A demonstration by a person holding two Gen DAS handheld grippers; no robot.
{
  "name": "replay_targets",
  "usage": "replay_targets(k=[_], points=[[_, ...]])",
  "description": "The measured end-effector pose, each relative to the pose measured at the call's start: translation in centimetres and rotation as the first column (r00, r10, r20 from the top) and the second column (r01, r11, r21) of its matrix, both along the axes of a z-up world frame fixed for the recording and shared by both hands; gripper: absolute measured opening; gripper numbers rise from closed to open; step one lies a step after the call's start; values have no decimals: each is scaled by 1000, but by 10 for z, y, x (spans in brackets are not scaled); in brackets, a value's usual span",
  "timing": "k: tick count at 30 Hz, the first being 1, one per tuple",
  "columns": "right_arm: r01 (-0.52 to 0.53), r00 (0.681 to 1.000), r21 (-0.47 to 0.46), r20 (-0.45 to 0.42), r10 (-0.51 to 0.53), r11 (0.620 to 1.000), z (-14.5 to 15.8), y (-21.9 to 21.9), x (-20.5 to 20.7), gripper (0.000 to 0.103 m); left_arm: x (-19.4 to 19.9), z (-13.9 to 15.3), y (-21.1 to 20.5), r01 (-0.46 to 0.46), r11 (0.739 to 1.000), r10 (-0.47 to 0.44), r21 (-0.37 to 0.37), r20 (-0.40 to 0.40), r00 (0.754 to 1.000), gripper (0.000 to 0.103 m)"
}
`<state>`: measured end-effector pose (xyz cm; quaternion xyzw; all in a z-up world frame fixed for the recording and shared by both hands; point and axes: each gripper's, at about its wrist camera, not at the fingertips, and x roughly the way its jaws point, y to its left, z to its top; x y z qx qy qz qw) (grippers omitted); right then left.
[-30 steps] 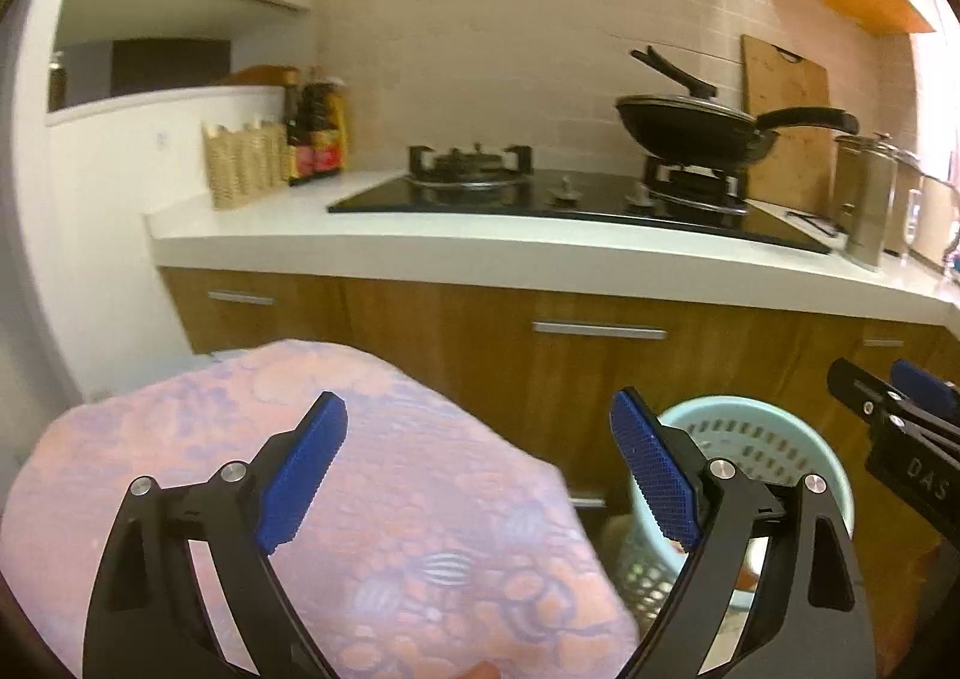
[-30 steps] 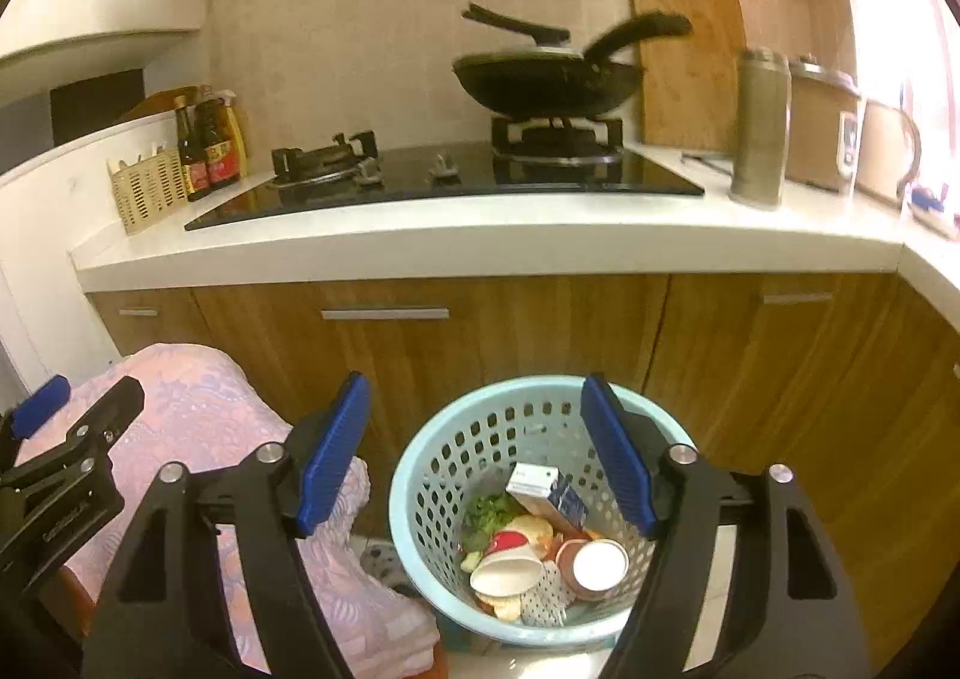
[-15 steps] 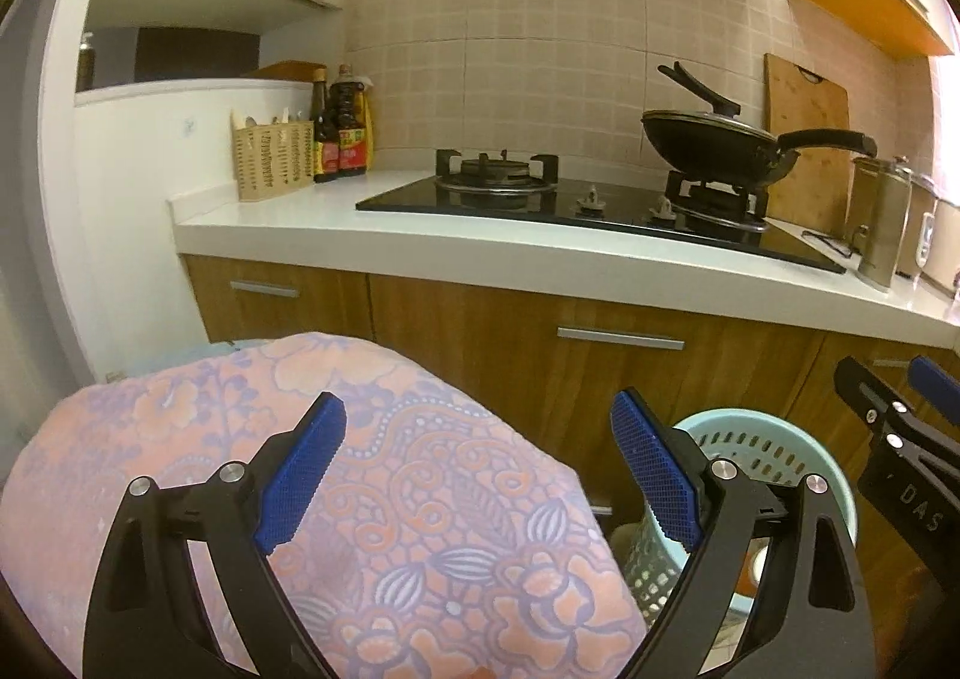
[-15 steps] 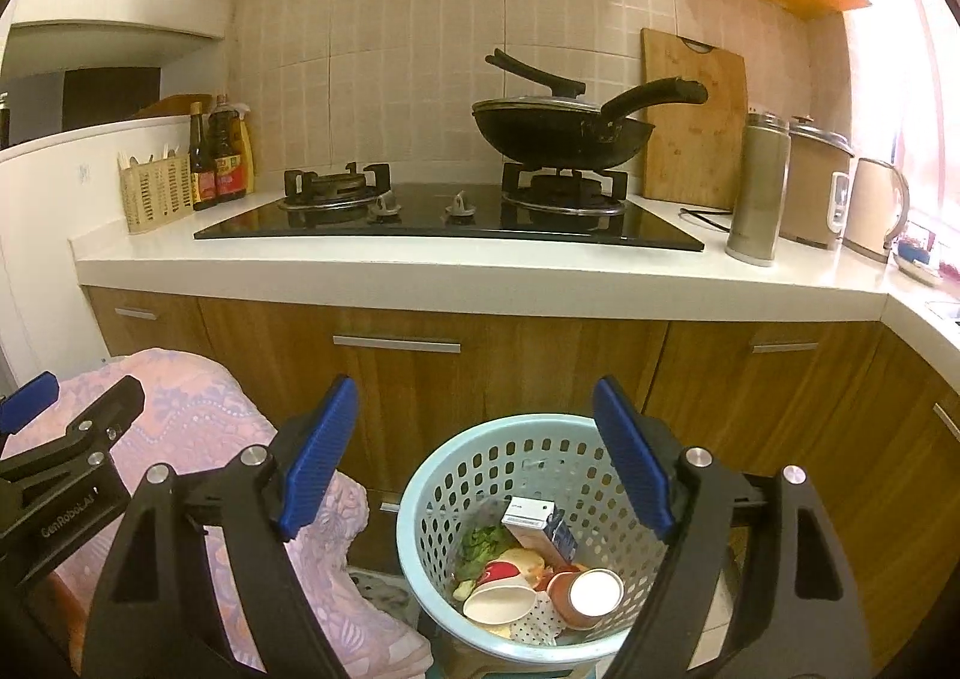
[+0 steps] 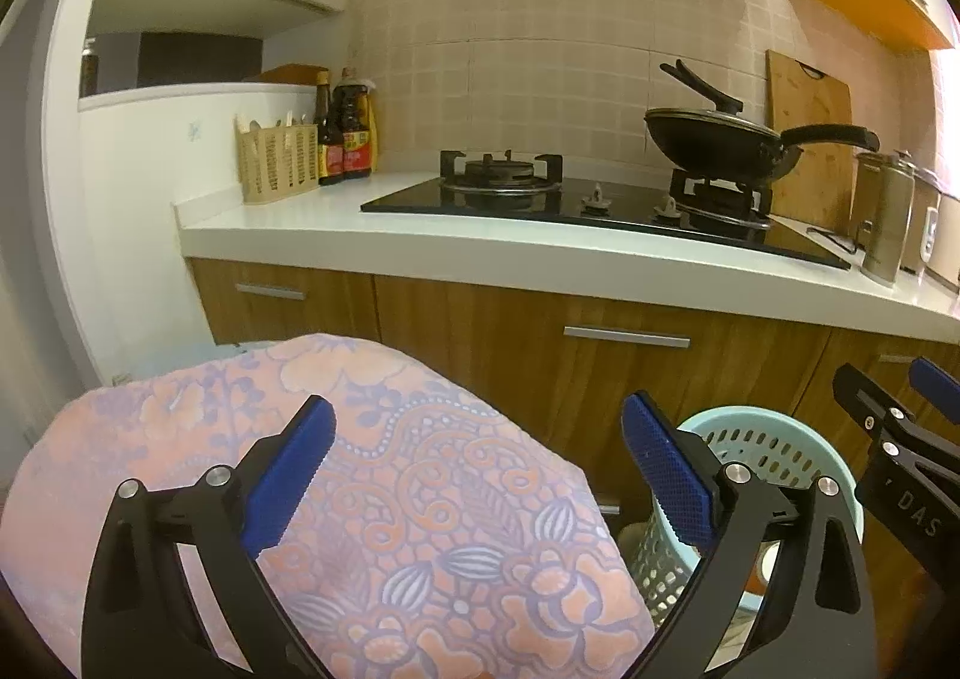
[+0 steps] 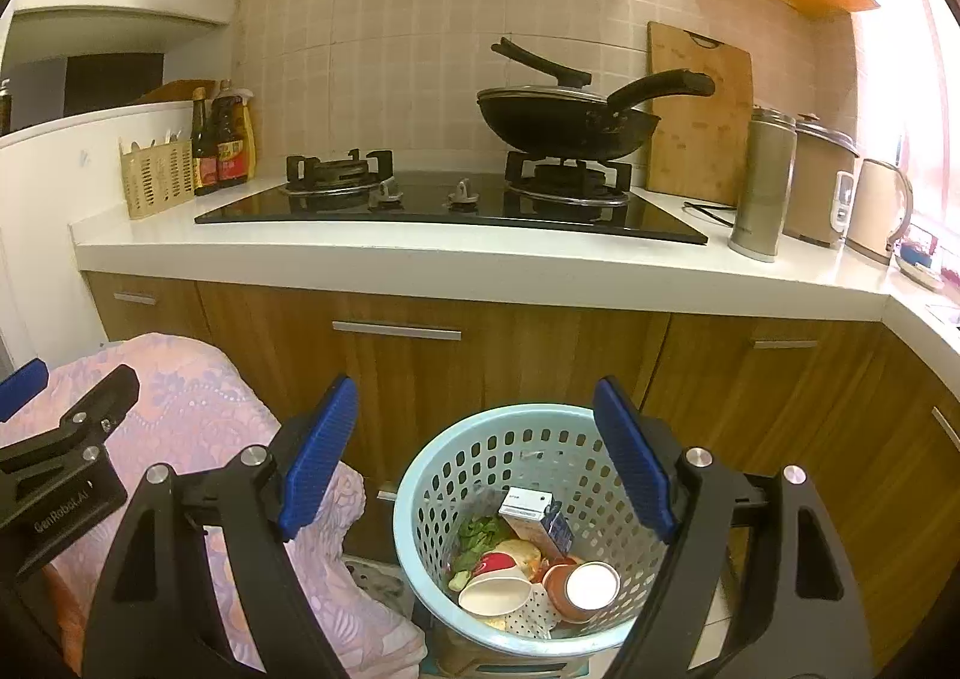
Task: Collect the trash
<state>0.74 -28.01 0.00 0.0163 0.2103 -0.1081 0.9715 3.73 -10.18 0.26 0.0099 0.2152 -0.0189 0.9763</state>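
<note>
Kitchen desk [image 6: 456, 259] at 12 o'clock, trash basket [image 6: 480, 451] at 6 below right gripper [image 6: 477, 460], left gripper [image 5: 477, 466] just widened, both jaws spread, empty.

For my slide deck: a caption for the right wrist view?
Open right gripper above a blue basket of trash, below the stove counter.

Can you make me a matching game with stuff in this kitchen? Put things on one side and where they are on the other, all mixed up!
Things:
1. black lidded frying pan
2. small white and blue carton
3. two dark sauce bottles
4. tall metal flask

Places:
A. inside the pale blue plastic basket
B. on the white counter, right of the stove
C. on the right-hand burner
D. beside the beige slotted holder

Pairs: 1-C, 2-A, 3-D, 4-B
</note>
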Motion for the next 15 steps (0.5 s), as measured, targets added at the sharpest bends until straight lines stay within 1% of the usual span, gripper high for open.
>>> replay_targets(k=[8, 12, 15], points=[[-1, 1000, 0, 7, 1, 1000, 1, 2, -1, 80, -2, 1, 0, 17, 1000, -17, -6, 4, 1000, 94], [-1, 1000, 1, 7, 1, 1000, 2, 1, 0, 80, -3, 1, -1, 19, 1000, -19, 2, 11, 1000, 94], [1, 1000, 1, 11, -1, 1000, 2, 2, -1, 80, -3, 1, -3, 3, 1000, -3, 19, 19, 1000, 94]])
